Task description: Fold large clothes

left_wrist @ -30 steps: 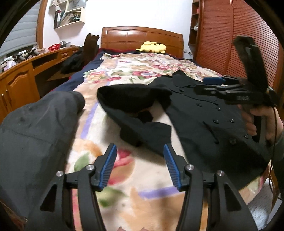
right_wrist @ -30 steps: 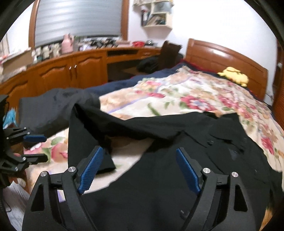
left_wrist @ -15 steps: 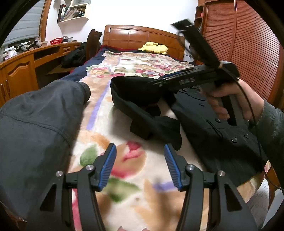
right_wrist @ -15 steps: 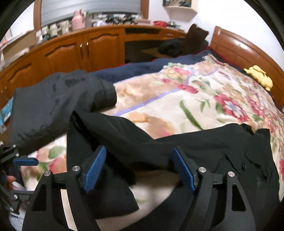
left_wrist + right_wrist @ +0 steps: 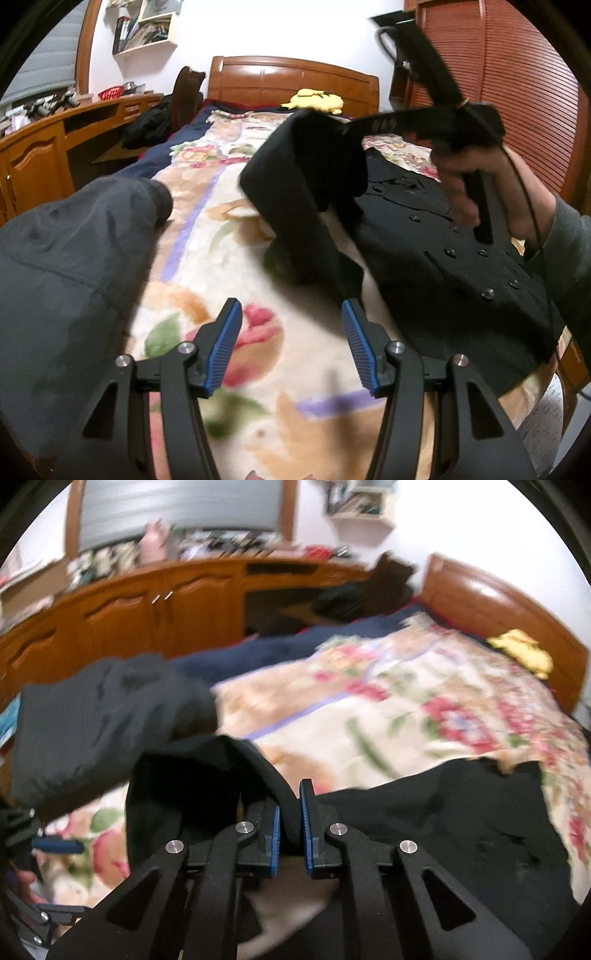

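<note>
Your right hand-held gripper (image 5: 290,825) has just closed and the frames show it pinching a fold of the black coat's sleeve (image 5: 295,177) between the blue pads. The sleeve is lifted off the bed (image 5: 207,229) and hangs from the grip, draping down toward the floral blanket.

Your left hand-held gripper (image 5: 291,347) is about half open with nothing between the pads, hovering over bare blanket at the near edge of the bed.

The black coat (image 5: 454,266) lies button side up on the right half of the bed. Its long axis runs roughly from the near edge toward the headboard (image 5: 291,79). The body sits to the right of the lifted sleeve as the left wrist camera sees it. So the fold direction, as I read it, is sleeve across and onto the body, away from your left hand. The right hand is the nearer one and already has the cloth, so the left looks free to pin or take the hem.

A second grey garment (image 5: 66,266) lies on the left side of the bed, well apart from the coat body. The lifted sleeve is near its cuff, so watch for a snag.

Containers: only a red basket (image 5: 110,92) on the desk (image 5: 55,147) far left, contents too small to tell.
</note>
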Demonstrator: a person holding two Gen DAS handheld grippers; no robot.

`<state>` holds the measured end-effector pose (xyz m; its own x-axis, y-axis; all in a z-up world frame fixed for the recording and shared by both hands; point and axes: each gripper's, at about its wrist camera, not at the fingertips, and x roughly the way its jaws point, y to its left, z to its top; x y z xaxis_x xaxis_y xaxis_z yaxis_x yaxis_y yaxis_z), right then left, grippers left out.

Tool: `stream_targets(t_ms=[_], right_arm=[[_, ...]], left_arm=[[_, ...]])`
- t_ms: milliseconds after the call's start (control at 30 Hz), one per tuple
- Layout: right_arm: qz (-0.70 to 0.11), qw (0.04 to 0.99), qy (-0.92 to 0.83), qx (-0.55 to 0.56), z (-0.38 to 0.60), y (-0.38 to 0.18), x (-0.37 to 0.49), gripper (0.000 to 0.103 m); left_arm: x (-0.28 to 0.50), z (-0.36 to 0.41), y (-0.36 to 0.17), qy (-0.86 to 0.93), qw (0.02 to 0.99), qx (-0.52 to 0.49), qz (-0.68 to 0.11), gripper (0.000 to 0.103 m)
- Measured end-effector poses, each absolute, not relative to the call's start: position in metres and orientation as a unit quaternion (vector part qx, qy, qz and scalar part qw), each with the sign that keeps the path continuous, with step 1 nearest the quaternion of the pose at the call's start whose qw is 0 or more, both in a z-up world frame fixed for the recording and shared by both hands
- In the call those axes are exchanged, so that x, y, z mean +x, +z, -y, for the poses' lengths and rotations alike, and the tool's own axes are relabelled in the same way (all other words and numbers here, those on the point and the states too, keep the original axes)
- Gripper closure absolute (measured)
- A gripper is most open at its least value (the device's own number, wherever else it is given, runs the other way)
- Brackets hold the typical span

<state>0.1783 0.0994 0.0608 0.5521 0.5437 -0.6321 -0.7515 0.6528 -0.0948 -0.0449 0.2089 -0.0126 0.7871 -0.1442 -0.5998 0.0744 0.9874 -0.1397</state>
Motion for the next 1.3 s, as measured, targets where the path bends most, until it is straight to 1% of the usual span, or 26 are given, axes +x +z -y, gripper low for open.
stream_targets(t_ms=[133,267,467,667,700,767,800,833,867,900,967,1133,1300], right_arm=[[-0.267,0.898,0.318,-0.148,-0.04,0.087,0.19,0.097],[-0.269,0.918,0.256,-0.138,0.024,0.09,0.2,0.097],[-0.335,0.916,0.18,-0.125,0.114,0.048,0.214,0.097],[-0.369,0.905,0.178,-0.111,0.153,0.016,0.19,0.096],[-0.371,0.904,0.18,-0.115,0.155,0.013,0.186,0.093],[-0.368,0.903,0.184,-0.125,0.16,0.012,0.172,0.09],[-0.368,0.902,0.187,-0.128,0.16,0.012,0.168,0.084],[-0.368,0.901,0.189,-0.134,0.161,0.012,0.162,0.073],[-0.364,0.9,0.194,-0.139,0.162,0.014,0.153,0.067],[-0.359,0.9,0.202,-0.14,0.162,0.016,0.147,0.059],[-0.353,0.898,0.22,-0.143,0.159,0.021,0.138,0.057],[-0.338,0.89,0.271,-0.144,0.127,0.03,0.129,0.048],[-0.347,0.869,0.324,-0.141,0.08,0.021,0.129,0.047]], left_arm=[[-0.042,-0.196,-0.009,-0.069,0.945,-0.048,-0.315,0.048],[-0.038,-0.179,-0.003,-0.081,0.947,-0.041,-0.309,0.048],[-0.03,-0.159,0.002,-0.098,0.948,-0.035,-0.301,0.048],[-0.022,-0.142,0.004,-0.104,0.949,-0.024,-0.297,0.047],[-0.021,-0.139,0.004,-0.106,0.949,-0.023,-0.298,0.047],[-0.019,-0.136,0.003,-0.109,0.948,-0.022,-0.299,0.047],[-0.017,-0.135,0.003,-0.109,0.948,-0.022,-0.3,0.047],[-0.016,-0.135,0.002,-0.109,0.947,-0.021,-0.3,0.047],[-0.017,-0.136,0.001,-0.109,0.947,-0.021,-0.3,0.047],[-0.018,-0.137,0.001,-0.109,0.947,-0.02,-0.301,0.047],[-0.018,-0.138,0.001,-0.109,0.947,-0.021,-0.301,0.047],[-0.017,-0.138,-0.001,-0.105,0.947,-0.02,-0.304,0.047],[-0.019,-0.141,-0.003,-0.099,0.947,-0.017,-0.306,0.047]])
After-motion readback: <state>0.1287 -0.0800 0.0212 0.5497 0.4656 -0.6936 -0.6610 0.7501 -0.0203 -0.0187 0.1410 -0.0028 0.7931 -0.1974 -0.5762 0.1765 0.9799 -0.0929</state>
